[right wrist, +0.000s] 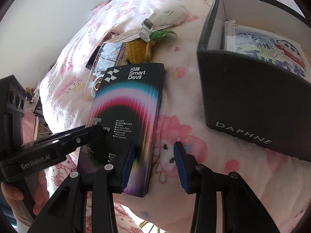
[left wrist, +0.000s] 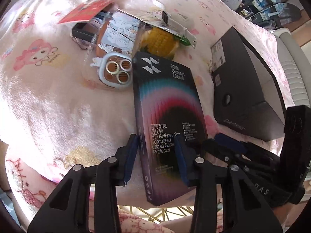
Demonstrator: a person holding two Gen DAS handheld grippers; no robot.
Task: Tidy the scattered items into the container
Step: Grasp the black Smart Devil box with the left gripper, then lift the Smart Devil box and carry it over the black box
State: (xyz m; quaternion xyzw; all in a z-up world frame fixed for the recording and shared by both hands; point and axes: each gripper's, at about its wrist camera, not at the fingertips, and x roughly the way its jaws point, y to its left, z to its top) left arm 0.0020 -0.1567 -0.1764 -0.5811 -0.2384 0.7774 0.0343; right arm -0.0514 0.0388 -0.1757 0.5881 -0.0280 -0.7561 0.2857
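Observation:
A dark screen protector box [left wrist: 167, 120] [right wrist: 128, 104] lies lengthwise on the pink blanket, its near end hanging past the table edge. My left gripper [left wrist: 155, 137] straddles the box's left long edge, one pad at the side and the other over the printed face. It stands open, with no clamp visible. My right gripper [right wrist: 154, 144] is open over the box's right long edge, one pad above the box and one above the blanket. The black Daphne container [right wrist: 252, 101] [left wrist: 243, 89] stands open-topped to the right, with a dotted cartoon picture card [right wrist: 268, 52] inside.
Beyond the box lie a phone case with ringed camera holes [left wrist: 116, 71], a toy corn cob [left wrist: 159, 40], a clear printed case [left wrist: 120, 33], a small black box [left wrist: 83, 31], a red card [left wrist: 91, 9] and a white clip [left wrist: 186, 35]. A hand [right wrist: 11, 194] holds the left gripper.

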